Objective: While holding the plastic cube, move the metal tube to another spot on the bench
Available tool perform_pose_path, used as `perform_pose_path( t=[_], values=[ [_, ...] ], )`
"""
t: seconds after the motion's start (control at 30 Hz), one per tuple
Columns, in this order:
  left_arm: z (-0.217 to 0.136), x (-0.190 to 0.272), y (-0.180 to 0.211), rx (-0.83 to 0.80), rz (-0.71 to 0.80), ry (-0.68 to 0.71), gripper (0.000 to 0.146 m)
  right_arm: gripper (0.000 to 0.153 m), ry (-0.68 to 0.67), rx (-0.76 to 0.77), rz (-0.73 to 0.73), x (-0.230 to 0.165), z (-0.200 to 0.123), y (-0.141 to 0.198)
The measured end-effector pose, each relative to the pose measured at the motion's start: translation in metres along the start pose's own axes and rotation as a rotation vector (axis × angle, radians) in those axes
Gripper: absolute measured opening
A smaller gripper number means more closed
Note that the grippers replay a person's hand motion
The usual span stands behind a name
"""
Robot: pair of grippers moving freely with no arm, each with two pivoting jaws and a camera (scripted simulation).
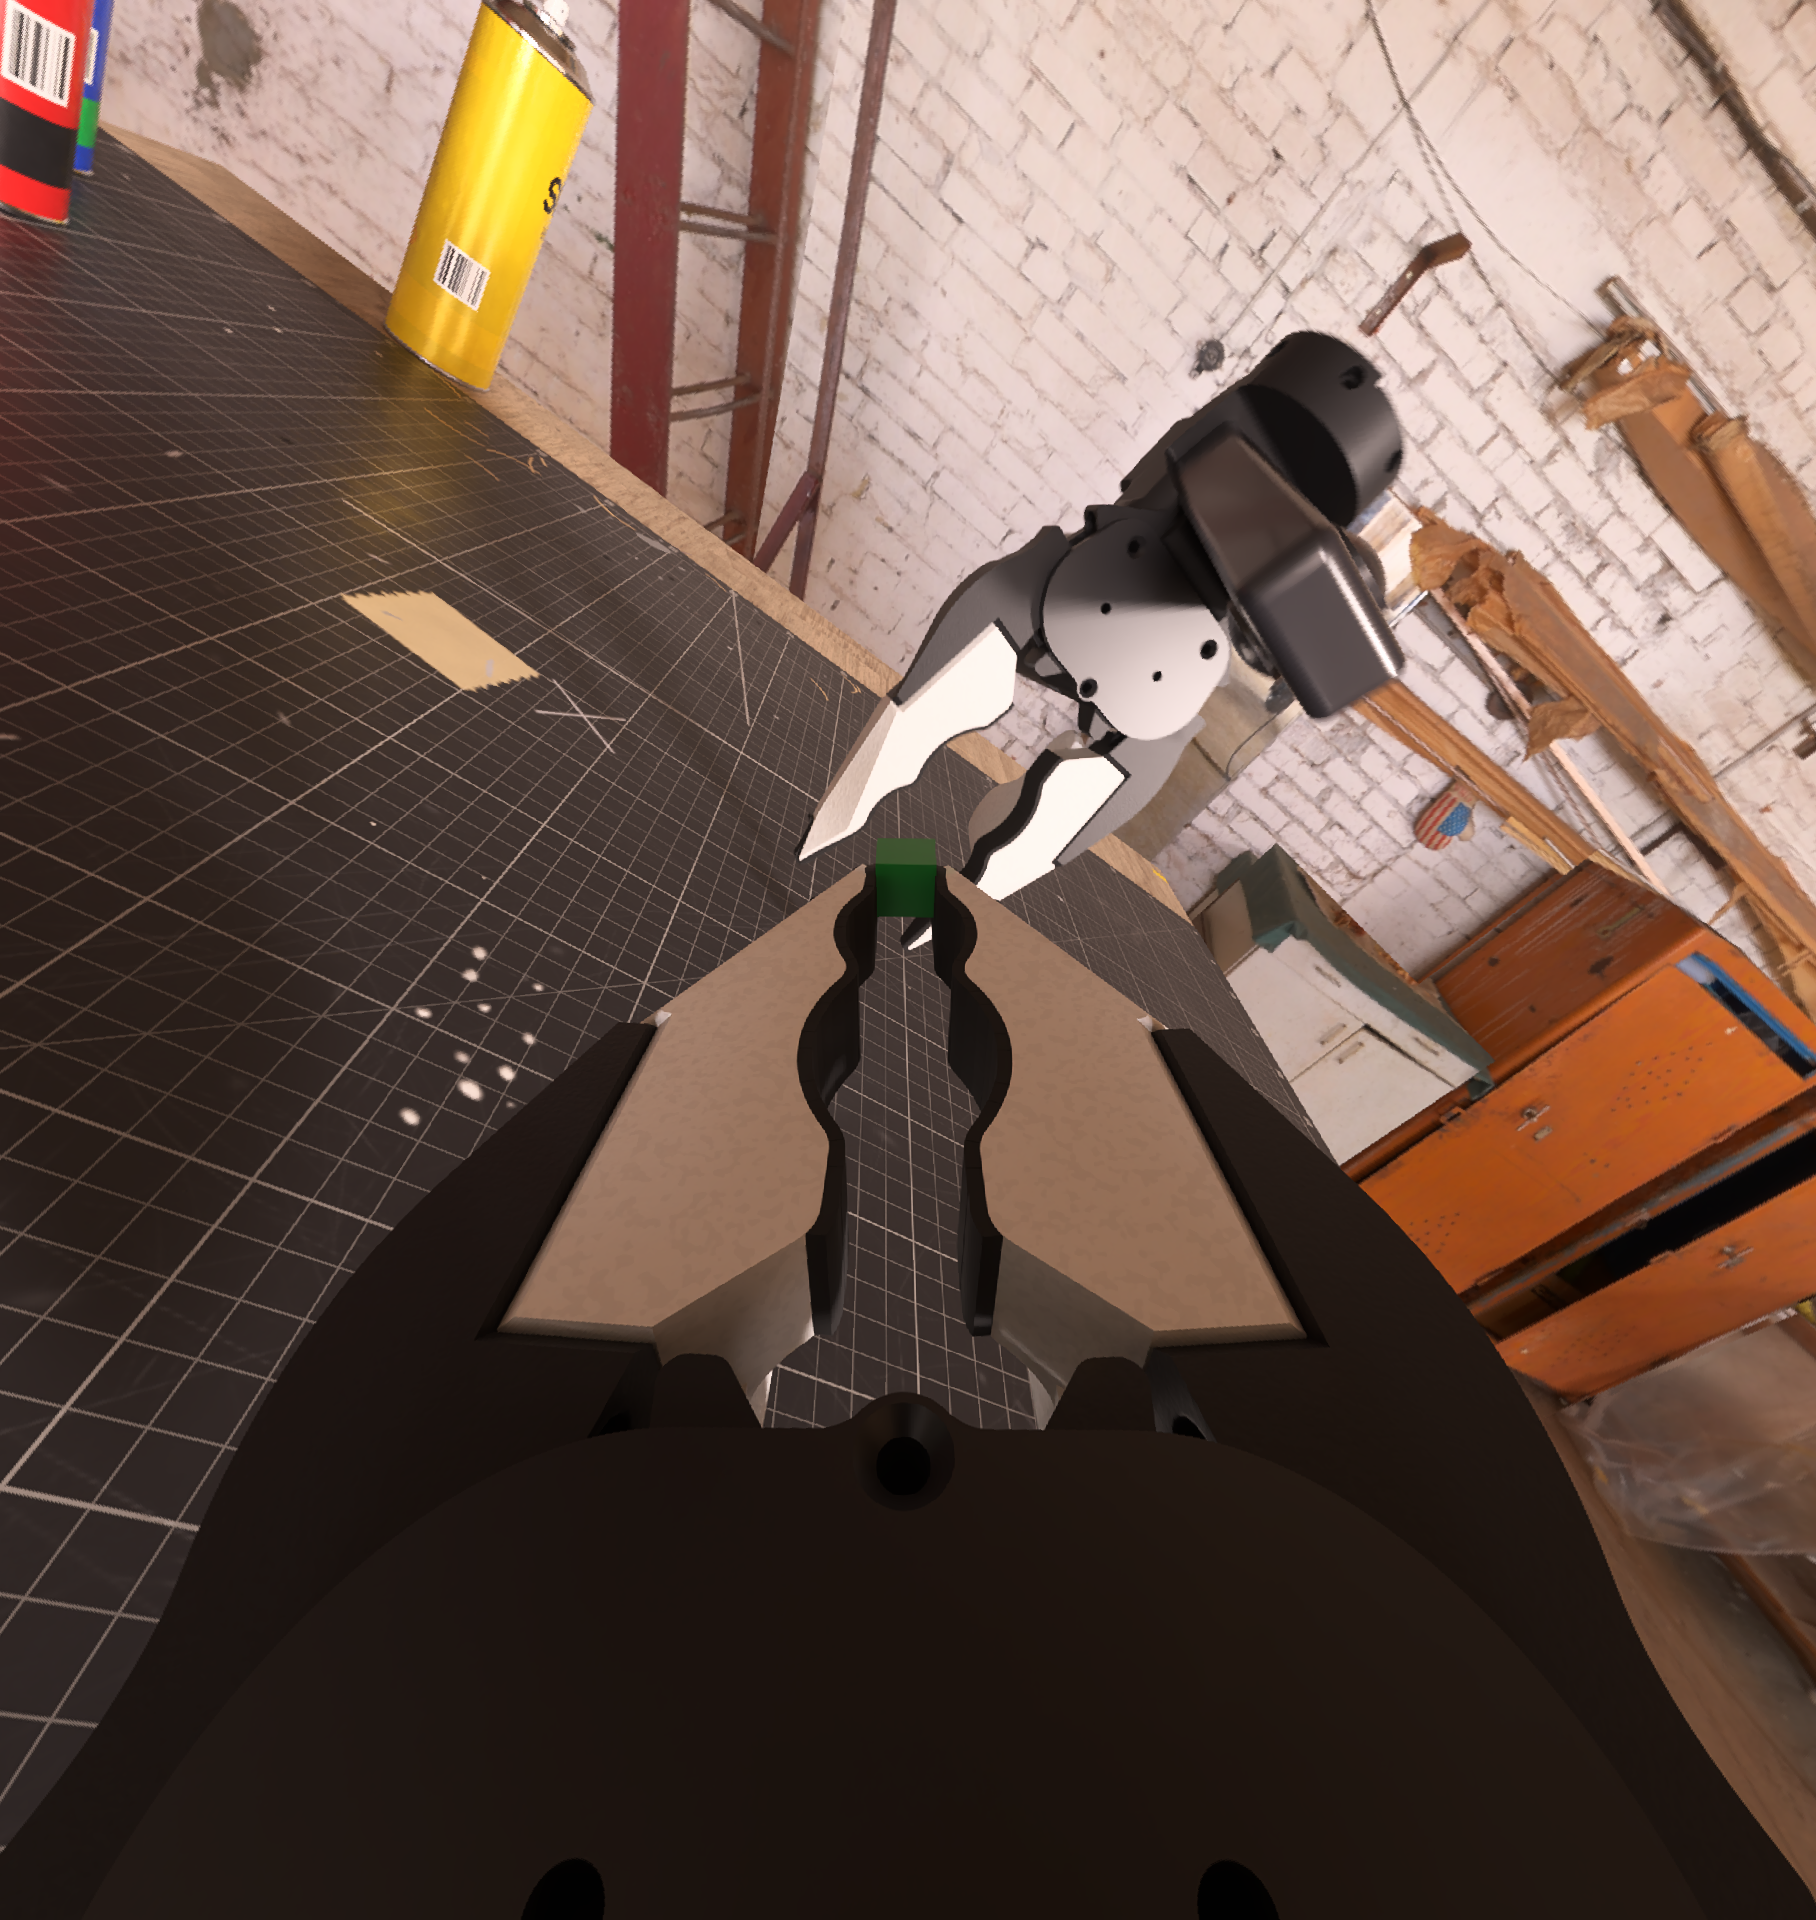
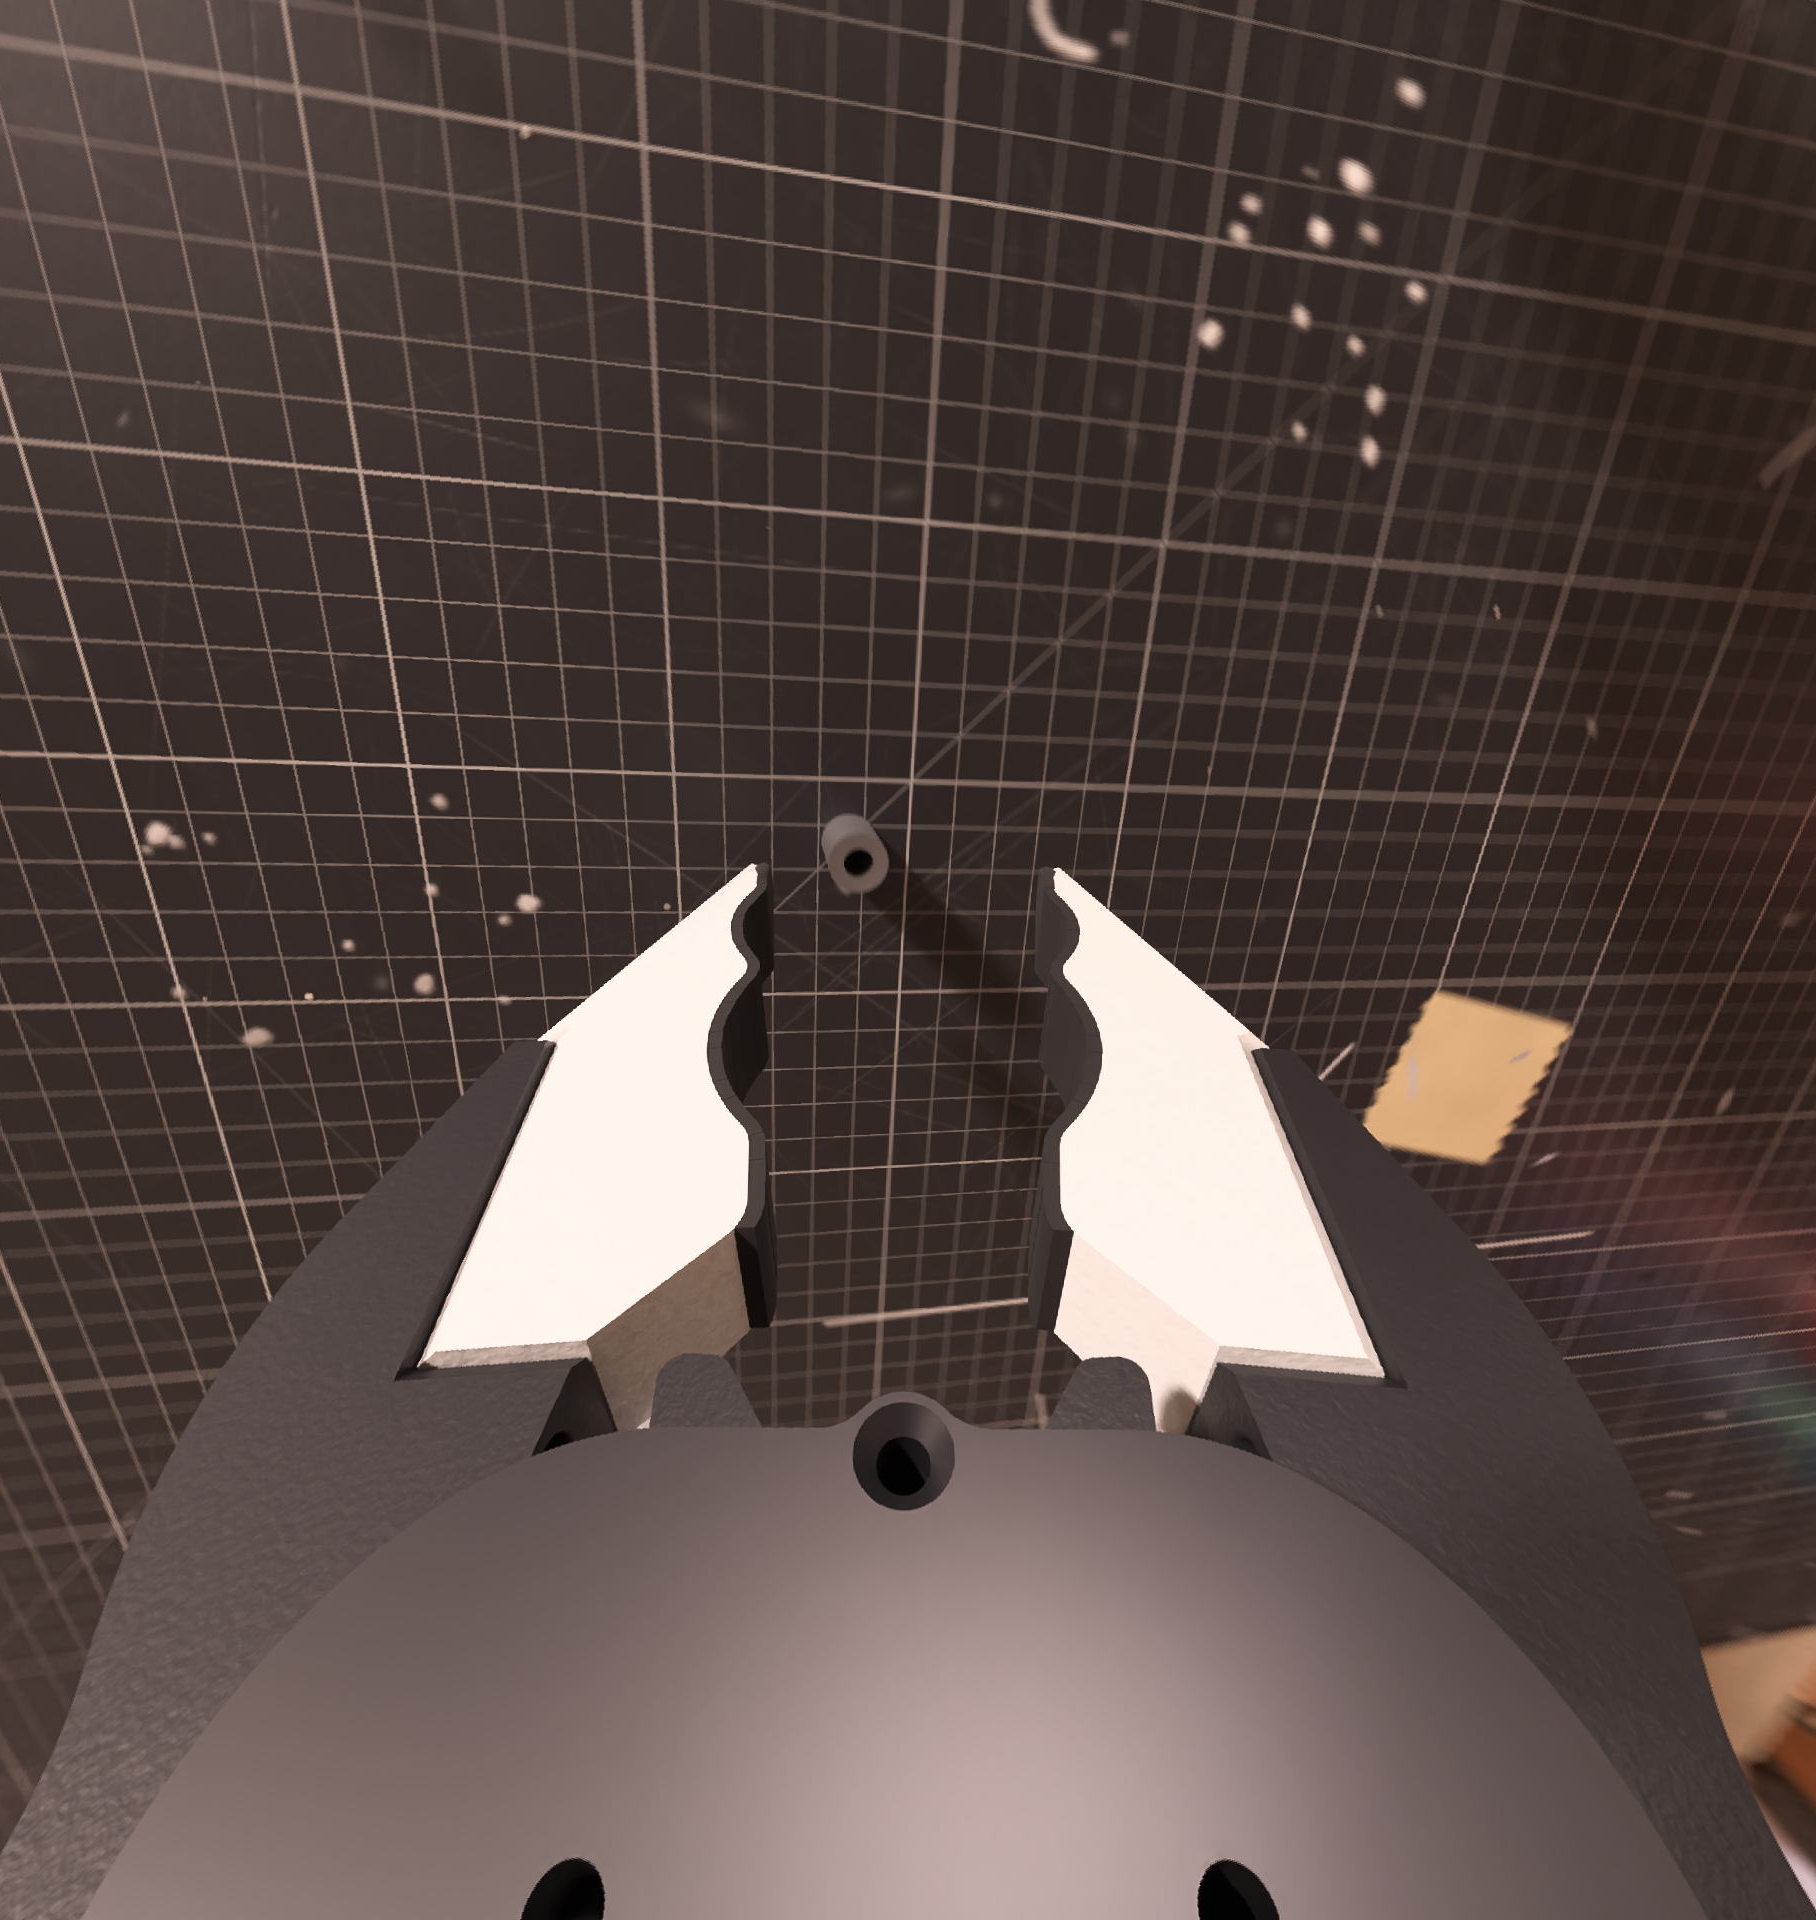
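My left gripper [image 1: 905, 894] has tan fingers and is shut on a small green plastic cube [image 1: 905, 879], pinched at the fingertips above the black gridded cutting mat [image 1: 260, 727]. My right gripper [image 2: 902, 902], with white fingers, is open and empty, pointing down at the mat [image 2: 468, 520]. A small grey metal tube [image 2: 855, 865] stands upright on the mat just beyond and slightly left of the gap between the right fingertips. The right gripper also shows in the left wrist view [image 1: 862, 883], hovering just behind the cube. The tube is hidden in the left wrist view.
A yellow spray can [image 1: 488, 197] and a red can [image 1: 10, 104] stand at the mat's far edge. A tan piece of tape [image 1: 442, 649] lies on the mat, and also shows in the right wrist view [image 2: 1470, 1075]. Orange cabinets [image 1: 1610, 1122] stand beyond the bench edge.
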State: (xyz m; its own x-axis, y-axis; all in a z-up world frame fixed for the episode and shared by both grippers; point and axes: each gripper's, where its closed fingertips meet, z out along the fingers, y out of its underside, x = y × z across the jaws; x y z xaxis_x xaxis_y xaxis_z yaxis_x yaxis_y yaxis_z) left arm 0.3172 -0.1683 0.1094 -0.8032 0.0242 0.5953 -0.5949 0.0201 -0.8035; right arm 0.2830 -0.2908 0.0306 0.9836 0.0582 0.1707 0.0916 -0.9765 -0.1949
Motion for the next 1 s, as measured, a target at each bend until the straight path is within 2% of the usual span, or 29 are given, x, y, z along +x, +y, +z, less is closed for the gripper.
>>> perform_pose_path(
  t=[0.2, 0.3, 0.93, 1.0],
  values=[
    [0.003, -0.007, 0.004, -0.011, -0.037, -0.008, 0.009, 0.051, 0.082, 0.383, 0.236, 0.003, -0.01, 0.021],
    [0.004, -0.011, 0.006, -0.016, -0.057, -0.017, 0.009, 0.051, 0.085, 0.506, 0.295, 0.0, -0.011, 0.027],
    [0.003, -0.015, 0.005, -0.006, -0.077, -0.02, 0.009, 0.048, -0.059, 0.409, 0.194, -0.008, 0.008, 0.011],
    [0.003, -0.014, 0.005, -0.005, -0.073, -0.019, 0.009, 0.044, -0.072, 0.404, 0.182, -0.009, 0.009, 0.009]
  ],
)
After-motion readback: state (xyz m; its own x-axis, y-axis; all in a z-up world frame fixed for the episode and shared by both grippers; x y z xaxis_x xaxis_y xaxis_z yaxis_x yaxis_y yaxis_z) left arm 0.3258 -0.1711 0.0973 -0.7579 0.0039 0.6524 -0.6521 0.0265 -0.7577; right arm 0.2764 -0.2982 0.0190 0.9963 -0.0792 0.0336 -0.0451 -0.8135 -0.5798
